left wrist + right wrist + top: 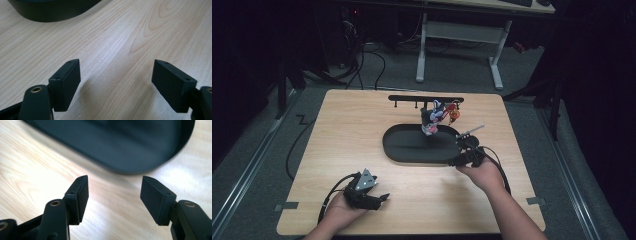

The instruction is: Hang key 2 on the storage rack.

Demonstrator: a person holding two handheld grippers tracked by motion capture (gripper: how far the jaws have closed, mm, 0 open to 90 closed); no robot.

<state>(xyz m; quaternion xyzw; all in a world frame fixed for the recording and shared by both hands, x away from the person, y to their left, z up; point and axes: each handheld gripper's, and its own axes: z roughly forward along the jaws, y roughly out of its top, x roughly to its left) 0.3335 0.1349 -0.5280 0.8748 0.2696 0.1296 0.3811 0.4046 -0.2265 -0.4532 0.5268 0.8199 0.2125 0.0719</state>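
- Here, the right gripper (460, 150) is held at the near right edge of the black oval tray (412, 150), its jaws spread wide and empty, as seen from the right gripper view (113, 192).
- The left gripper (379, 198) is rested on the wooden table (352, 145) near the front edge, well apart from the tray, jaws likewise wide with nothing between them.
- A small cluster of colourful charms (437, 119) hangs at the tray's far rim, under a black hook rack (424, 99); finer detail cannot be told.
- A reach toward the tray's rim is judged to be in hand.
- The rim should be approached squarely, jaws kept open until the wall is straddled.
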